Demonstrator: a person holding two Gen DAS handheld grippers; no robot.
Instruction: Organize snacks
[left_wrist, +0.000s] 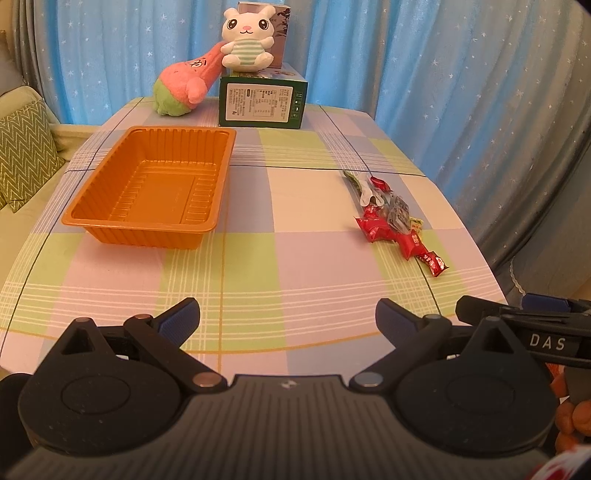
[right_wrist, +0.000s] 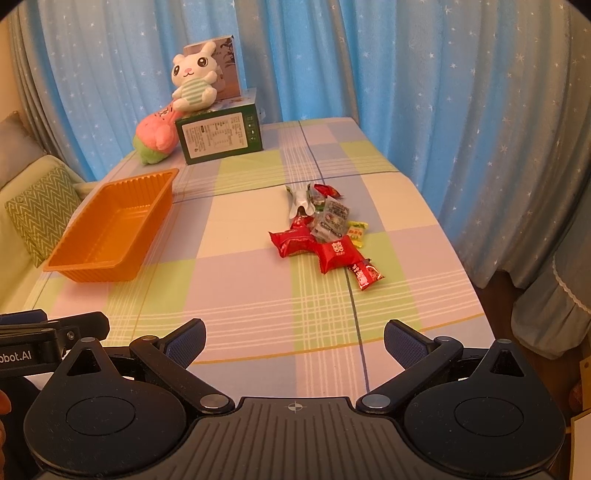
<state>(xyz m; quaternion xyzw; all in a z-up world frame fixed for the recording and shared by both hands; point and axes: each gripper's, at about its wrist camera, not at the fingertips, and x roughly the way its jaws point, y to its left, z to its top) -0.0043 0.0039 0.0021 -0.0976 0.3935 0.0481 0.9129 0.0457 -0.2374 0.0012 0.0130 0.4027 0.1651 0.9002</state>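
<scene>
A pile of wrapped snacks (left_wrist: 395, 221), mostly red packets with a green and a yellow one, lies on the checked tablecloth at the right; it also shows in the right wrist view (right_wrist: 325, 236). An empty orange plastic tray (left_wrist: 155, 188) stands at the left, also seen in the right wrist view (right_wrist: 114, 225). My left gripper (left_wrist: 288, 321) is open and empty over the table's near edge. My right gripper (right_wrist: 295, 339) is open and empty, near the front edge, short of the snacks.
A green box (left_wrist: 262, 99) stands at the back with a white rabbit plush (left_wrist: 245, 40) on it and a pink and green plush (left_wrist: 184, 88) beside it. A sofa with a zigzag cushion (left_wrist: 22, 151) is left. Blue curtains hang behind.
</scene>
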